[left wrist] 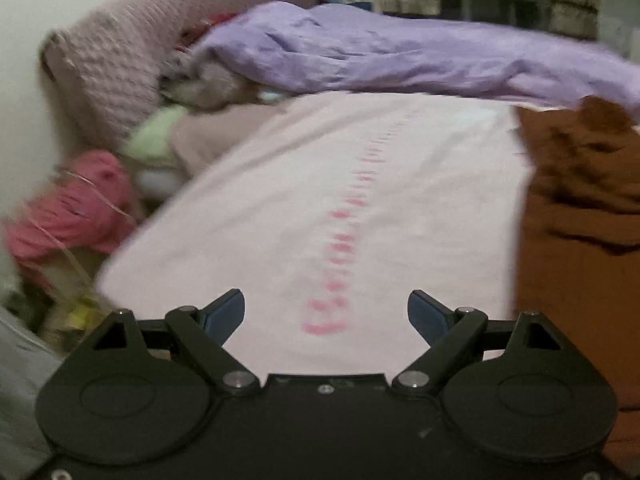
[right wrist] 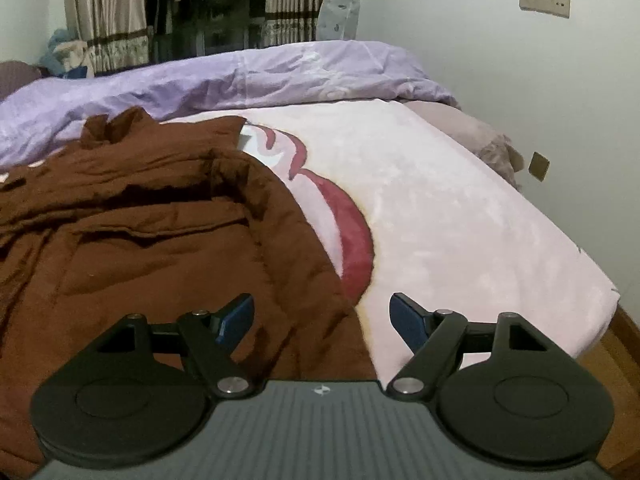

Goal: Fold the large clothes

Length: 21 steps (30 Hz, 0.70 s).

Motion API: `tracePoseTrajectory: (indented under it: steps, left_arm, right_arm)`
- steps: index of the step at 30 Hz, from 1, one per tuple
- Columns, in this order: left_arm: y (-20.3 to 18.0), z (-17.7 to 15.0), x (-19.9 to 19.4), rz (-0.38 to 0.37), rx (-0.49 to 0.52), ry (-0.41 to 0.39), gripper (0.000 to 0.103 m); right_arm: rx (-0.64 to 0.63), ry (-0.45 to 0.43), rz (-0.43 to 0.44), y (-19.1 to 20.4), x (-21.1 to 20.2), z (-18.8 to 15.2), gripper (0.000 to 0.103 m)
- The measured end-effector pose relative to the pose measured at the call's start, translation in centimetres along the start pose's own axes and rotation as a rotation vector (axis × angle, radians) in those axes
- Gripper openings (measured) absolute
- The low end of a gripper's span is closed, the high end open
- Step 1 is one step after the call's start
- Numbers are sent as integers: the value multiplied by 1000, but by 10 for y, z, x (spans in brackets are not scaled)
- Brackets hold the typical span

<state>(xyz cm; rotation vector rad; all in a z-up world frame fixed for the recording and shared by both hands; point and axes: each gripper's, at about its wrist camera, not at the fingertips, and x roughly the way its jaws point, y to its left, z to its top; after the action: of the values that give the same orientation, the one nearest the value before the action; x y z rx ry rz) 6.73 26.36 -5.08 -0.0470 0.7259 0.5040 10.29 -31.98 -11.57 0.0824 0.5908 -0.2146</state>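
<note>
The left gripper (left wrist: 326,314) hangs spread and empty over the pink blanket (left wrist: 304,184); only its blurred view shows the pink pillow (left wrist: 116,68) and soft toys. The right gripper (right wrist: 322,318), also spread and empty, hovers over one crumpled brown coat (right wrist: 132,220) on the blanket, under the purple quilt (right wrist: 224,80).

Dim, flat indoor light; source not seen. Left wrist view smeared by motion blur, worst at left edge. Right wrist view sharper; soft shadows held in brown garment (right wrist: 132,216) folds. Fisheye bending, dark corners noted.
</note>
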Motion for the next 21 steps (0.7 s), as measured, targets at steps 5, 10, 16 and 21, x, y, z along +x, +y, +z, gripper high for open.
tracePoseTrajectory:
  steps: [5, 10, 16, 21]
  left_arm:
    - [-55, -29, 1, -218, 74, 47, 91]
    - [-91, -49, 21, -342, 96, 137, 91]
    - [-94, -56, 17, -364, 57, 114, 89]
    - [-117, -59, 12, -424, 146, 103, 90]
  right_arm:
    - [9, 10, 33, 1, -11, -12, 92]
    - [18, 49, 26, -10, -7, -26, 99]
    - [72, 74, 90, -15, 7, -35, 103]
    - [15, 77, 109, -7, 6, -39, 103]
